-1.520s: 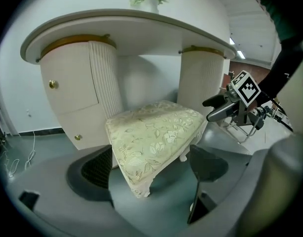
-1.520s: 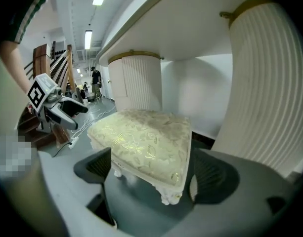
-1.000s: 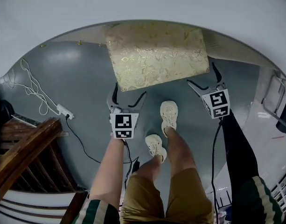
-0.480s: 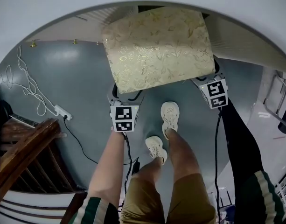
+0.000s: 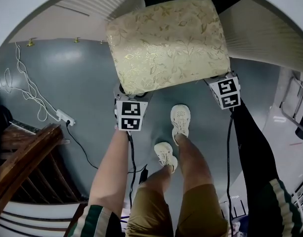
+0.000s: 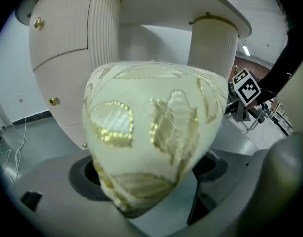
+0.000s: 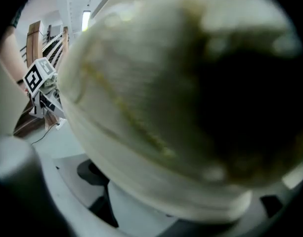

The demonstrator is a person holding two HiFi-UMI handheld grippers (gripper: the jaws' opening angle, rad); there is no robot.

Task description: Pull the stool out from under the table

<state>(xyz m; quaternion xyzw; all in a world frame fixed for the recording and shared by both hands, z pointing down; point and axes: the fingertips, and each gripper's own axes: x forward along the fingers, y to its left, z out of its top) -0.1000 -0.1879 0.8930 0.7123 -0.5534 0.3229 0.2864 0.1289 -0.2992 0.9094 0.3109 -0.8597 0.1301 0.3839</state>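
The stool's cream cushion with a gold leaf pattern [image 5: 166, 43] stands on the grey floor, its far part under the white table's rim [image 5: 37, 14]. My left gripper [image 5: 130, 101] is at the cushion's near left corner; its jaws are hidden beneath the cushion, and the corner [image 6: 156, 132] sits between them. My right gripper [image 5: 219, 82] is at the near right corner. The cushion [image 7: 181, 107] fills the right gripper view between its jaws, which are closing. Whether the pads press on the fabric does not show on either side.
The table's white fluted pedestal [image 6: 72, 58] rises behind the stool. A white cable and power strip [image 5: 67, 117] lie on the floor at left, near a wooden chair [image 5: 22, 167]. The person's feet [image 5: 178, 122] stand just behind the stool. A metal frame [image 5: 294, 102] is at right.
Both grippers have moved forward from in front of the stool onto the cushion's two near corners, so their jaws are now hidden by it. The cushion looks larger and shows more fully.
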